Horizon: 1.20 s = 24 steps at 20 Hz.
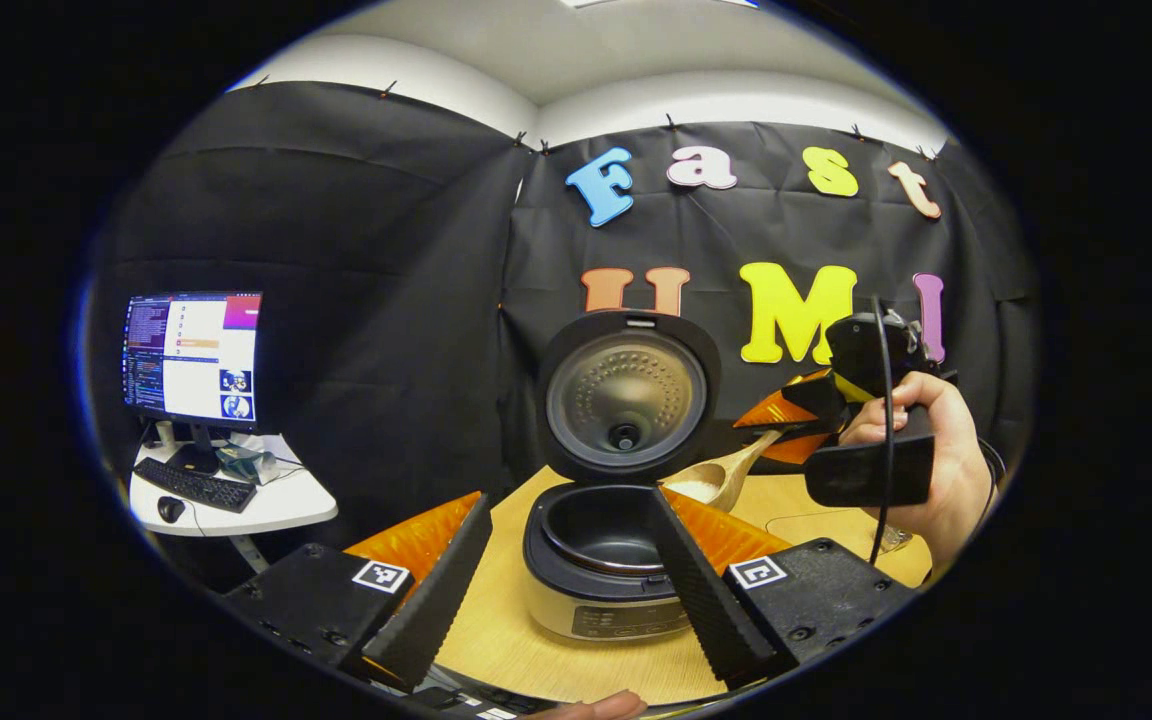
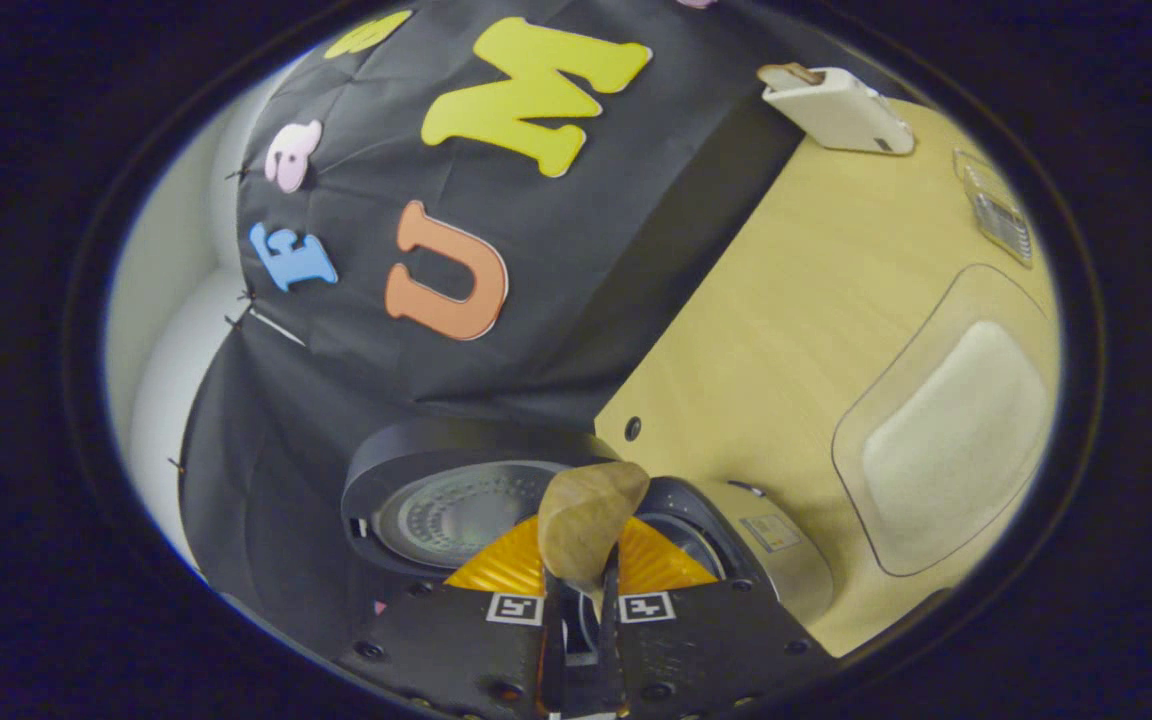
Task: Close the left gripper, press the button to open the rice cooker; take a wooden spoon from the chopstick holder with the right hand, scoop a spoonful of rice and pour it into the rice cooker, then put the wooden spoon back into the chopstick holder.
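The rice cooker (image 1: 601, 600) stands in the middle of the wooden table with its lid (image 1: 626, 400) raised and the dark inner pot (image 1: 606, 530) empty. My left gripper (image 1: 571, 498) is open, one finger on each side of the cooker's front. A hand holds my right gripper (image 1: 786, 420) at the right, shut on the handle of a wooden spoon (image 1: 716, 478) whose bowl carries white rice just beside the cooker's right rim. In the right gripper view the spoon (image 2: 586, 520) sticks out from the gripper (image 2: 576, 590) over the cooker (image 2: 776, 560) and lid (image 2: 456, 510).
A clear container of rice (image 2: 946, 420) lies on the table (image 2: 756, 320) to the right of the cooker. The white chopstick holder (image 2: 836, 105) stands at the far edge by the cloth wall. A monitor (image 1: 194, 355) and keyboard (image 1: 196, 485) sit on a side desk at the left.
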Available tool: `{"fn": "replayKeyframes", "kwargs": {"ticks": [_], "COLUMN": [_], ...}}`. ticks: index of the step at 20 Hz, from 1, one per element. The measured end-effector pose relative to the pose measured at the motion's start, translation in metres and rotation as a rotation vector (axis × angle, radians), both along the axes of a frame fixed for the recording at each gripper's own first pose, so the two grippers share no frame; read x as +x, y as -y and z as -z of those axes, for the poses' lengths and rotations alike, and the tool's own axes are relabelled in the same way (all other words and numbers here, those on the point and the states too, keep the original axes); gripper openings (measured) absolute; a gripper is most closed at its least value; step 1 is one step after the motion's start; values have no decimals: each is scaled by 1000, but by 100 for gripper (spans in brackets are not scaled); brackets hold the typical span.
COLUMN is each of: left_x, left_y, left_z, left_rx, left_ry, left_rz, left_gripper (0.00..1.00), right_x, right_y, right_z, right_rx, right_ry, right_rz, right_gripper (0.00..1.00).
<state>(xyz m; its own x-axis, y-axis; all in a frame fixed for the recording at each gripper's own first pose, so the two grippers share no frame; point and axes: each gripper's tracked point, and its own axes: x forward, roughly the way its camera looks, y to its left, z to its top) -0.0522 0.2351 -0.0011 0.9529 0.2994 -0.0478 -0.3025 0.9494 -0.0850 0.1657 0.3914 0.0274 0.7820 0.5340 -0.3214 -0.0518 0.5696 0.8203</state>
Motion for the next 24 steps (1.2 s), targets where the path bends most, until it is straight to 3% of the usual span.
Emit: {"fn": "replayKeyframes", "kwargs": {"ticks": [7,11,19,24], "left_x": [0,0,1,2], "left_y": [-2,-4,-9,-11], "left_z": [3,5,12,13], "left_rx": [-9,-7,15,29], "left_ry": [-6,-9,-41,-48], "left_rz": [-3,-5,-24,-35], "left_gripper": [100,100,100,99], "right_x": [9,9,9,5], "right_y": [-31,-39,-43,-53], "right_z": [-4,-9,-19,-26], "right_rx": [-283,-366,-696,-838], "right_ry": [108,141,267,364], "right_rz": [-2,0,-34,-75], "right_gripper": [12,12,12,12]}}
